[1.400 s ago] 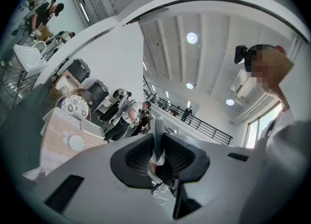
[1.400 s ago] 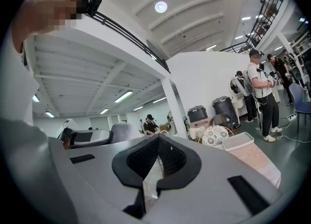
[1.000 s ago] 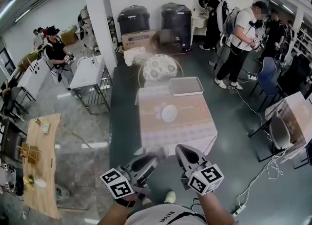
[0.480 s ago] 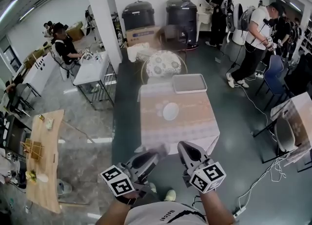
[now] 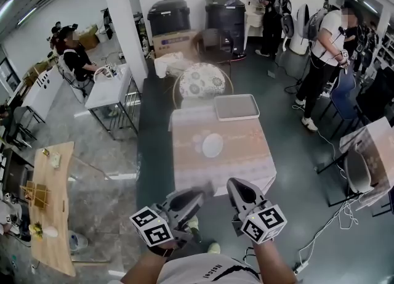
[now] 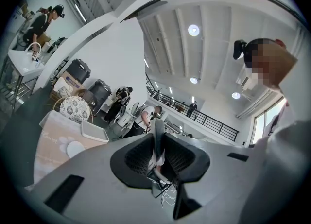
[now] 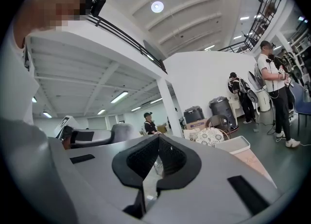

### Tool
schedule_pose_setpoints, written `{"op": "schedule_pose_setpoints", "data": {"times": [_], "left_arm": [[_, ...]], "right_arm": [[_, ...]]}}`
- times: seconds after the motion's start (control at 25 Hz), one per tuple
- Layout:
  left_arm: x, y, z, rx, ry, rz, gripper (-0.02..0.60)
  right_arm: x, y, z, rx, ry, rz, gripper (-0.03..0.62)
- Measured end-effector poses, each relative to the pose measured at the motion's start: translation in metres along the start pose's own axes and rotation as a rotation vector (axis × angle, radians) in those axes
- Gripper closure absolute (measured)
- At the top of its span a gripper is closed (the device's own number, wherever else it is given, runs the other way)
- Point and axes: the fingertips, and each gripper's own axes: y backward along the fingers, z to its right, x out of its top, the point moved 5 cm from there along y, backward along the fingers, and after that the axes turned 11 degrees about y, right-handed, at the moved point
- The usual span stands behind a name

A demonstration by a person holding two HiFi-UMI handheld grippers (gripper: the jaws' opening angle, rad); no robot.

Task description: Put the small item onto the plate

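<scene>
The small item [image 6: 158,129] is a thin grey piece clamped upright between the jaws of the left gripper [image 5: 194,196]. The jaws stand narrow, with their pads pressed on the item from both sides, and its upper edge projects past the fingertips. In the head view it shows only as a pale blur at the tip of that gripper, and what kind of thing it is cannot be told. The right gripper [image 5: 234,185] is held beside the left one, both pointing level toward the table [image 5: 249,162]. Its jaws are closed tip to tip, with nothing between them. The table carries a pale patterned cloth, and its near edge lies just beyond the two gripper tips in the head view. The plate [image 5: 212,145] is white, sits near the middle of the table and is empty. It is well apart from both grippers. A grey tray [image 5: 236,108] lies at the far right corner of the table, apart from the plate. Behind the table stands a round chair [image 5: 201,83] with a patterned cushion, and farther back two black bins [image 5: 224,12] stand against the wall with a cardboard box [image 5: 175,44] in front of them. A white pillar [image 5: 123,24] rises to the left of these. Several people [image 5: 323,48] stand at the right of the room, and one person [image 5: 72,61] sits at the left.
</scene>
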Motion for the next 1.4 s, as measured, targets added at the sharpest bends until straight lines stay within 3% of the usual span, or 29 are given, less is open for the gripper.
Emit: {"op": "schedule_pose_setpoints", "data": {"times": [0.68, 1.0, 1.4], "left_arm": [[0.095, -0.058, -0.127, -0.021, -0.033, -0.099, 0.505], [0.103, -0.080, -0.170, -0.014, -0.025, -0.157, 0.505], [0.090, -0.142, -0.228, 0.060, 0.029, -0.220, 0.505]], "right_arm": [[-0.007, -0.137, 0.053, -0.105, 0.003, -0.053, 0.580], [-0.017, -0.163, 0.070, -0.154, 0.024, -0.094, 0.580], [-0.051, -0.197, 0.135, -0.138, -0.039, -0.132, 0.580]]}}
